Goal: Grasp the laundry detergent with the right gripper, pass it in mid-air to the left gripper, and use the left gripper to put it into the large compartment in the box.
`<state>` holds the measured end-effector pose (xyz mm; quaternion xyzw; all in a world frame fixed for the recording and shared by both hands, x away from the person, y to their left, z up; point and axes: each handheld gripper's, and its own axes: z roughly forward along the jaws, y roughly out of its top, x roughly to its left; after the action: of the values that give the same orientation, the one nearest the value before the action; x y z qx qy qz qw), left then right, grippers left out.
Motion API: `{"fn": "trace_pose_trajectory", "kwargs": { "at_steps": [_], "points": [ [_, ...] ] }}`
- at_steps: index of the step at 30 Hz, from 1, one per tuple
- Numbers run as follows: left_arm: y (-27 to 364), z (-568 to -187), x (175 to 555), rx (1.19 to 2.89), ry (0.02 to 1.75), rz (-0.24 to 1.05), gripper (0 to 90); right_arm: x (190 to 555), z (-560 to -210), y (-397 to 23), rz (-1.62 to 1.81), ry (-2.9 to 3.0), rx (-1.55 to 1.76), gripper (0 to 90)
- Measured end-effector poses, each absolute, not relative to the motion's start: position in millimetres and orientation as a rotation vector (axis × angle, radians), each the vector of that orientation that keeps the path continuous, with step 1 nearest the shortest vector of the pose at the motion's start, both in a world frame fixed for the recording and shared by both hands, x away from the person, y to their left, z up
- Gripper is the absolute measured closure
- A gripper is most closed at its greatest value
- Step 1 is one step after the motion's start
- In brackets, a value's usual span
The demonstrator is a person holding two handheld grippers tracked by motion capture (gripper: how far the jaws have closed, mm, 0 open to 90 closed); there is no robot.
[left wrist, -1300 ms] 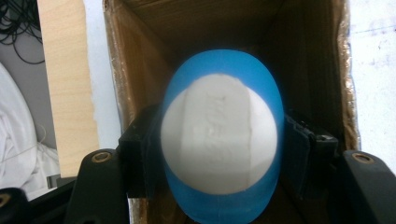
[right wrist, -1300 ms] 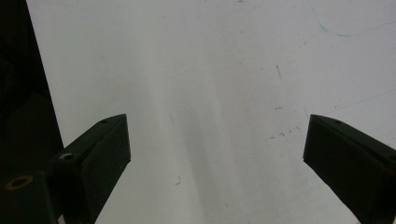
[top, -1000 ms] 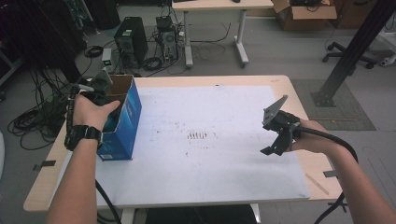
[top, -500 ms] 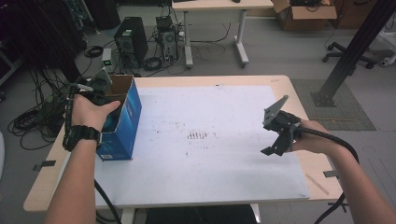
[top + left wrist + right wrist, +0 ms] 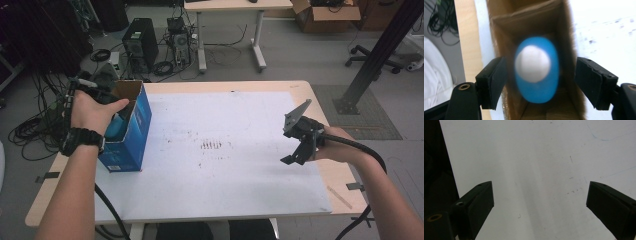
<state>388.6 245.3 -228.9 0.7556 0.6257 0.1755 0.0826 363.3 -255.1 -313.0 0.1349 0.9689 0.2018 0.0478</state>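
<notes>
The left hand [image 5: 92,110] is held over the open top of one blue cardboard box [image 5: 131,131], which stands upright at the left edge of the white table sheet [image 5: 225,165]. A black watch [image 5: 82,141] is worn on that wrist. The left gripper [image 5: 539,82] is pointed down into the box mouth, and its jaws are spread wide, one to either side of the opening, with nothing clasped between them. Inside the box, one blue object with a white rounded end [image 5: 536,68] is seen between the brown inner walls (it is blurred, so its exact nature cannot be told). It is touched by neither jaw.

The right hand [image 5: 337,147] is held above the right part of the sheet, well apart from the box, with the forearm entering from the lower right. The right gripper [image 5: 300,142] is angled down and leftward, a grey plate [image 5: 296,114] standing on top of it. In the right gripper view its jaws are seen parted wide over bare, lightly marked sheet, gripping nothing.

One cluster of small dark marks [image 5: 212,145] is noted near the sheet's centre. Two grippers, one box and one blue object are counted.
</notes>
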Motion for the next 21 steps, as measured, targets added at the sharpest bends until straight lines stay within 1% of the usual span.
{"fn": "trace_pose_trajectory", "kwargs": {
  "at_steps": [3,9,14,19,21],
  "points": [
    [234.7,-220.8,388.7,2.273,1.806,0.517,24.1,364.3,-312.9,-253.7,0.621,2.956,0.409,7.4],
    [205.2,-214.5,392.2,2.367,1.651,0.487,19.7,369.0,-314.8,-249.7,0.619,2.966,0.397,7.3],
    [181.2,-216.0,394.8,2.423,1.518,0.449,15.3,371.6,-314.6,-246.3,0.615,2.971,0.397,7.4],
    [163.0,-220.1,396.0,2.472,1.402,0.409,13.5,372.6,-313.1,-242.2,0.616,2.974,0.389,7.4],
    [156.6,-222.0,396.6,2.496,1.366,0.414,12.6,372.8,-313.1,-240.4,0.612,2.975,0.388,7.4]
  ]
}}
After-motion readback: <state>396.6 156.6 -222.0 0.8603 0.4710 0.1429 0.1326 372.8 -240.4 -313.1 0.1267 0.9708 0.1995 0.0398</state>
